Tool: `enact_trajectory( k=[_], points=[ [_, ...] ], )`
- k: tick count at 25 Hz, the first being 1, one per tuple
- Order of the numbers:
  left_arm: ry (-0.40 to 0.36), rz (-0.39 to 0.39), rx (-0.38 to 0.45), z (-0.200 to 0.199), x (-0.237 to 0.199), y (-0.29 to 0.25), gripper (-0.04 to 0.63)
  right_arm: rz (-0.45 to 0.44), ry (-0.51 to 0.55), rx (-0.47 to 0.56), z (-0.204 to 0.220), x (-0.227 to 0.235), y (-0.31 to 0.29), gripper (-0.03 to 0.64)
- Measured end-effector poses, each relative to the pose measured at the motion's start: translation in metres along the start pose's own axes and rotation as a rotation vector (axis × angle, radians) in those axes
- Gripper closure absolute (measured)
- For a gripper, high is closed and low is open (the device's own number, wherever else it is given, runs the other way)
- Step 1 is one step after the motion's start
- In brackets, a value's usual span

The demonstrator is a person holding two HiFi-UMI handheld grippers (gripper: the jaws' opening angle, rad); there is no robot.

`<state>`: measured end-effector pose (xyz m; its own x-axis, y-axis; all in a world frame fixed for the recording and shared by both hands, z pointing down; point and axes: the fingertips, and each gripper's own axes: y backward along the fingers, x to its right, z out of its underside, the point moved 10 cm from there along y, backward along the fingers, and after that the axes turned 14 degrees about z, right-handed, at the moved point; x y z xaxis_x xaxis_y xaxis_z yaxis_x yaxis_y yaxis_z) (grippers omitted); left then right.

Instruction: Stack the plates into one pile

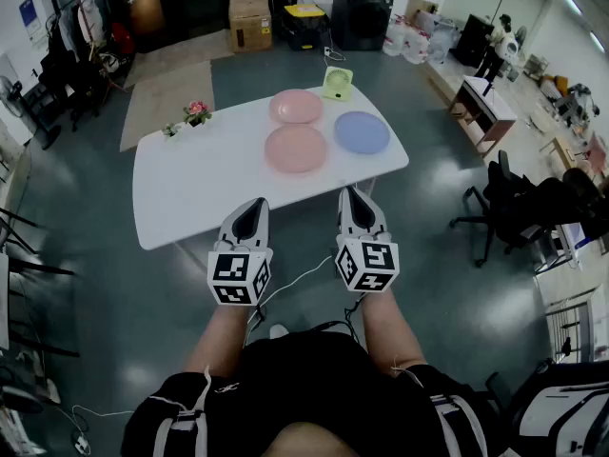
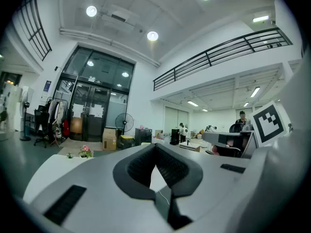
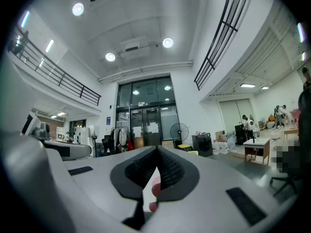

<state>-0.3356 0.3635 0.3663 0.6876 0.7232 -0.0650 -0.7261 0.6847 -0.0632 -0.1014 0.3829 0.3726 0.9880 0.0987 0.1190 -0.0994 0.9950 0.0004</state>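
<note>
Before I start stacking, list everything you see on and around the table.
Table: 1, white, middle of the floor.
Pink plates: 2, pink, mid-table, the second just beyond the first.
Blue plate: 1, blue, right of the pink ones.
Desk fan: 1, pale green, table's far edge.
Flowers: 1 pot, pink blooms, table's far left.
Cardboard box: 1, brown, floor beyond the table.
Office chair: 1, black, right of the table.
Left tool: 1, grey, shut, empty, by the table's near edge.
Right tool: 1, grey, shut, empty, beside the left.
</note>
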Motion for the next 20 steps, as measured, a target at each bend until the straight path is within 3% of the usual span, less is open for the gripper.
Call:
enact_trajectory(
  k=[12, 20],
  points=[
    [0.019, -0.002, -0.001, 0.003, -0.013, -0.002, 0.584, -0.018, -0.027, -0.01, 0.005, -0.011, -0.01, 0.604],
    [0.012, 0.038, 0.046, 0.002, -0.045, 0.007, 0.584, -0.002, -0.043, -0.01, 0.011, -0.041, -0.024, 0.604]
  ],
)
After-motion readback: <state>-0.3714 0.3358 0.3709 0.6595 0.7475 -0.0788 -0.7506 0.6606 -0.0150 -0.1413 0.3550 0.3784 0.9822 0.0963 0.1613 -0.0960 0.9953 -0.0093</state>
